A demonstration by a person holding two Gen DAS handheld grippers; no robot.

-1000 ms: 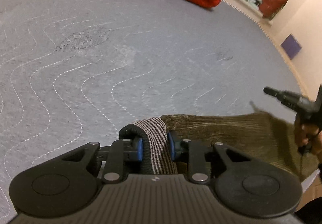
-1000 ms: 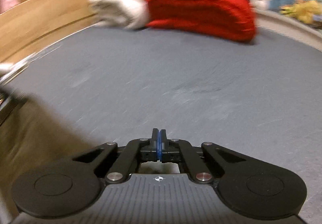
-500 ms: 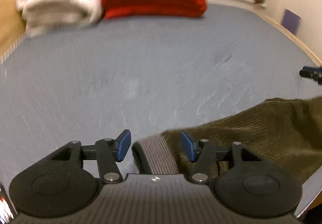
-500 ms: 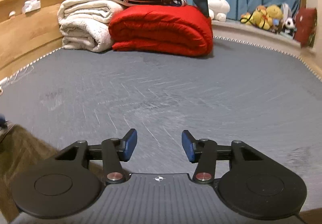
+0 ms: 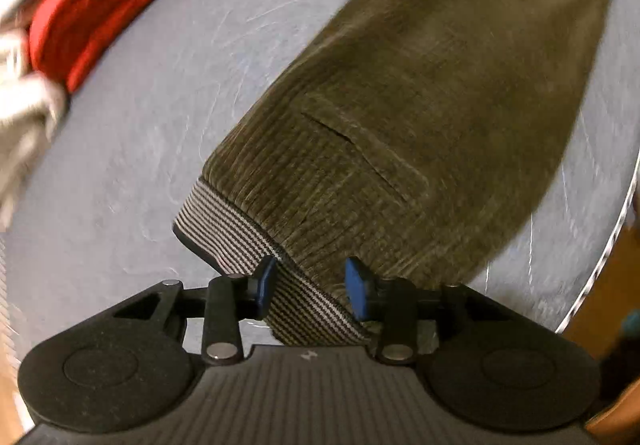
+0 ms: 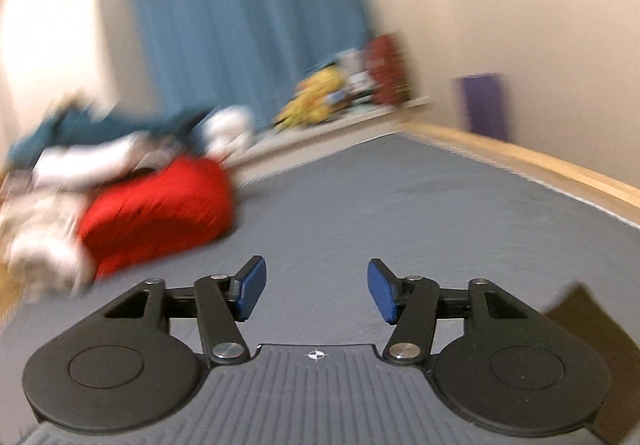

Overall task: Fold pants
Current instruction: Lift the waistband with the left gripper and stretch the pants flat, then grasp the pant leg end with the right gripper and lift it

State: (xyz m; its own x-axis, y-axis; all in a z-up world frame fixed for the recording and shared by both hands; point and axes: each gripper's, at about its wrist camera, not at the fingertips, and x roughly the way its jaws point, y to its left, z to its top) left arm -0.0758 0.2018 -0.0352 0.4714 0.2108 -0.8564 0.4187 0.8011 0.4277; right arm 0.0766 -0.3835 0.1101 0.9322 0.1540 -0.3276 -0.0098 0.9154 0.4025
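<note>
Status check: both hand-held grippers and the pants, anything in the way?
Left hand-held gripper open, straddling the striped waistband. Right hand-held gripper open, holding nothing. Pants lying on the grey mat. Red blanket well off to the side.

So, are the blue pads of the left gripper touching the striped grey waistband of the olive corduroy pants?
Cannot tell. In the left wrist view the left gripper is open around the waistband, but no plain contact or gap shows.
</note>
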